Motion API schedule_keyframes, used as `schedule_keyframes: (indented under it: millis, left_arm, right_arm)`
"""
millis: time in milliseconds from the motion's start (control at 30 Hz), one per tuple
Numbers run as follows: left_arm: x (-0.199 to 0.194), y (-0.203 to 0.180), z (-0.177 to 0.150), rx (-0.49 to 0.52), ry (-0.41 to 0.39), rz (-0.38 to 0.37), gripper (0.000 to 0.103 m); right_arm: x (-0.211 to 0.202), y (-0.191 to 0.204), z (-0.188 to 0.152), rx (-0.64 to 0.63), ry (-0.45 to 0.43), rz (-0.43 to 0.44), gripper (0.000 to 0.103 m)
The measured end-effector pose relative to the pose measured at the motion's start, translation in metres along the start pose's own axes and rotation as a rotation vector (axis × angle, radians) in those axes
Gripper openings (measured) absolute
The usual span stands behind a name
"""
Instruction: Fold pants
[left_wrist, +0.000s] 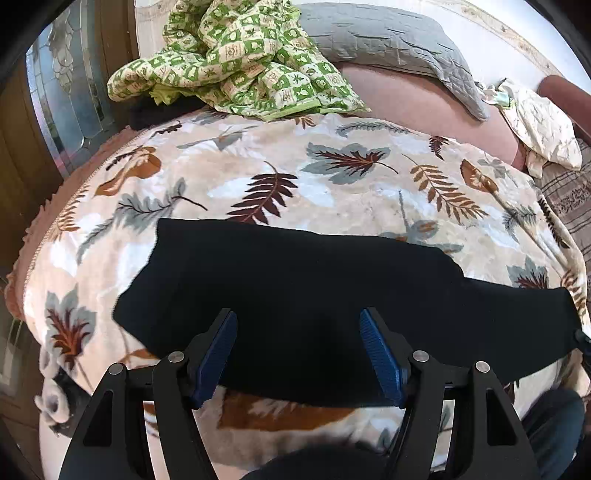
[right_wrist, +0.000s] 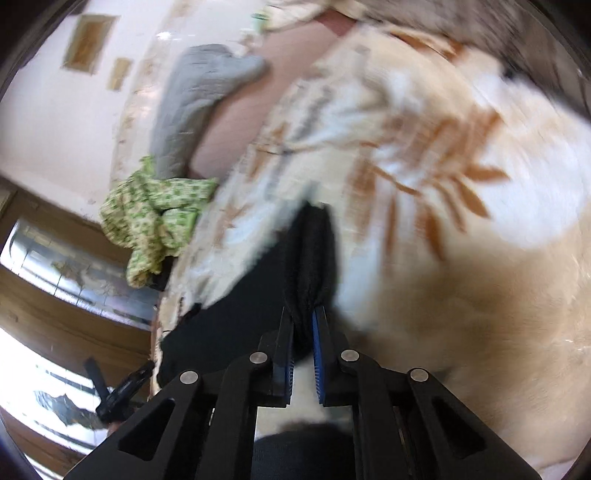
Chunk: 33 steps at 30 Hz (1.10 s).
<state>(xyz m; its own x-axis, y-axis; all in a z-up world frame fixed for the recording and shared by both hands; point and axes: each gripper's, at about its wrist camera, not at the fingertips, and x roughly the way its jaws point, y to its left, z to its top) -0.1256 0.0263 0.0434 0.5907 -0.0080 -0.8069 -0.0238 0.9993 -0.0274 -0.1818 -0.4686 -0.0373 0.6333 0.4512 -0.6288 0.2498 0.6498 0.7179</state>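
Pants: the black pants lay as a long flat band across the leaf-print blanket, directly ahead of and under the left fingers.
Left gripper: the left gripper stood wide apart, gripping nothing, its blue pads over the near edge of the cloth.
Right gripper: the right gripper was nearly closed, pinching a bunched end of the pants between its fingers.
Progress: judged partway; the legs seemed laid together lengthwise, with the crosswise folds not yet made.
View quality: the right view was motion-blurred.
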Motion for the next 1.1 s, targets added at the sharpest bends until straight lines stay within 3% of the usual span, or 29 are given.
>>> schedule_keyframes:
  millis: [167,333,567,667,800,1033,1100]
  left_arm:
    - [0.017,0.005,0.003,0.008,0.007,0.007,0.068]
    - [0.029,0.027,0.006,-0.077,0.029,-0.061,0.068]
    - [0.04,0.044,0.007,-0.15,0.053,-0.088,0.062]
    - [0.041,0.04,0.006,-0.142,0.053,-0.08,0.062]
    - [0.042,0.038,0.006,-0.14,0.05,-0.071,0.062]
    - [0.037,0.035,0.013,-0.149,0.037,-0.076,0.061]
    - [0.034,0.033,0.015,-0.148,0.031,-0.073,0.061]
  right_arm:
    - [0.025,0.063,-0.012,-0.127,0.046,0.037,0.008]
    - [0.081,0.123,-0.035,-0.226,0.17,0.091,0.008]
    - [0.146,0.188,-0.073,-0.358,0.288,0.183,0.008]
    - [0.167,0.212,-0.091,-0.422,0.319,0.152,0.008]
    - [0.196,0.203,-0.108,-0.415,0.374,0.081,0.008]
    - [0.202,0.198,-0.117,-0.44,0.351,0.09,0.008]
    - [0.204,0.191,-0.117,-0.432,0.324,0.136,0.009]
